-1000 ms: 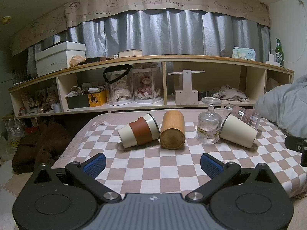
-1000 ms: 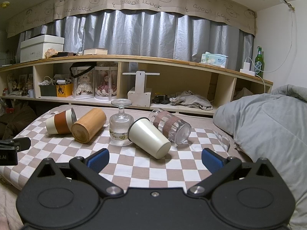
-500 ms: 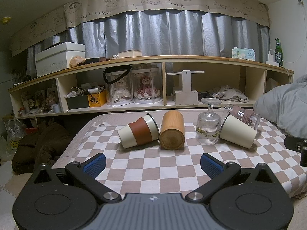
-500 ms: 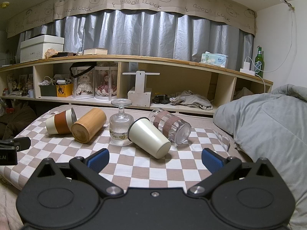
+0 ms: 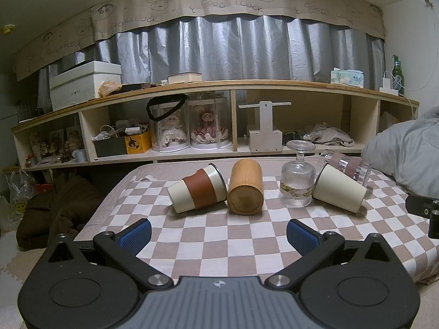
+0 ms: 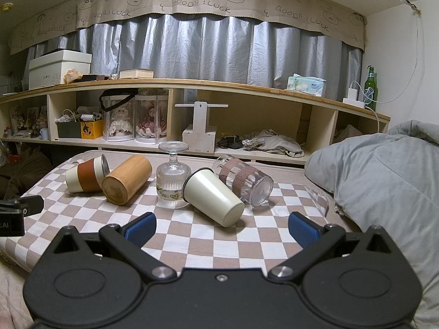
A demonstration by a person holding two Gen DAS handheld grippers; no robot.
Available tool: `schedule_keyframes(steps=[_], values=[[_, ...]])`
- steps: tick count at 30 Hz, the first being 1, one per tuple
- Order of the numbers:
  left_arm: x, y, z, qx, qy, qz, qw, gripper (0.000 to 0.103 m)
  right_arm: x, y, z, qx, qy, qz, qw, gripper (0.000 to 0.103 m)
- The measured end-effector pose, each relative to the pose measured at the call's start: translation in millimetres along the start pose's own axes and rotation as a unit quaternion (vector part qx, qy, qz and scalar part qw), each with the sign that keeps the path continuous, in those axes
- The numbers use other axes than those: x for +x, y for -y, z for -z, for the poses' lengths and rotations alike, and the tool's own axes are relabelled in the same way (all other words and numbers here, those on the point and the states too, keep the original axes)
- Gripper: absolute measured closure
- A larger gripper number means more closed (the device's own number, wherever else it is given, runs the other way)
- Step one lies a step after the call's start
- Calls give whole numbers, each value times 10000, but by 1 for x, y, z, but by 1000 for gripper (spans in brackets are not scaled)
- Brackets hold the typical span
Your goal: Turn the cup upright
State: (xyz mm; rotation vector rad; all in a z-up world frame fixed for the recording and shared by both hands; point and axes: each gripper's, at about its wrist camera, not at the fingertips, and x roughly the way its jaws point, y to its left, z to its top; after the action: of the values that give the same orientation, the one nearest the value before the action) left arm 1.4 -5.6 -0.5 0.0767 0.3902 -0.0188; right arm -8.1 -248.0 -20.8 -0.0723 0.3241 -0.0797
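With both the left gripper point(image 5: 218, 231) and the right gripper point(image 6: 221, 227) spread wide and empty, the plain cream paper-like cup point(image 6: 214, 196) lies on its side just ahead of the right fingers, so they should probably close gently across its wall near the rim.

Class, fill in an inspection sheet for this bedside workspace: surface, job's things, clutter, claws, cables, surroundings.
Surface: checkered cloth, flat.
Job's things: sleeved cup, wooden cup, cream cup and clear tumbler lie on their sides; stemmed glass stands inverted.
Clutter: nothing seen on the cloth.
Claws: left claw and right claw open, empty.
Cables: white charger cable on the shelf.
Surroundings: shelf unit, grey duvet.
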Motion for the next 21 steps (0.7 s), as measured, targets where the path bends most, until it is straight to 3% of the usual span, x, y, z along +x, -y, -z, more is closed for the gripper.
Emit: schedule_keyframes(steps=[11,21], values=[[0,0,0,-4,3,15,10000,0,0,-1,-1,0,-1,2,10000,0],[12,13,-16,20,45,314,9995,1,-2,-2,-2,6,60,-37,10000,0]])
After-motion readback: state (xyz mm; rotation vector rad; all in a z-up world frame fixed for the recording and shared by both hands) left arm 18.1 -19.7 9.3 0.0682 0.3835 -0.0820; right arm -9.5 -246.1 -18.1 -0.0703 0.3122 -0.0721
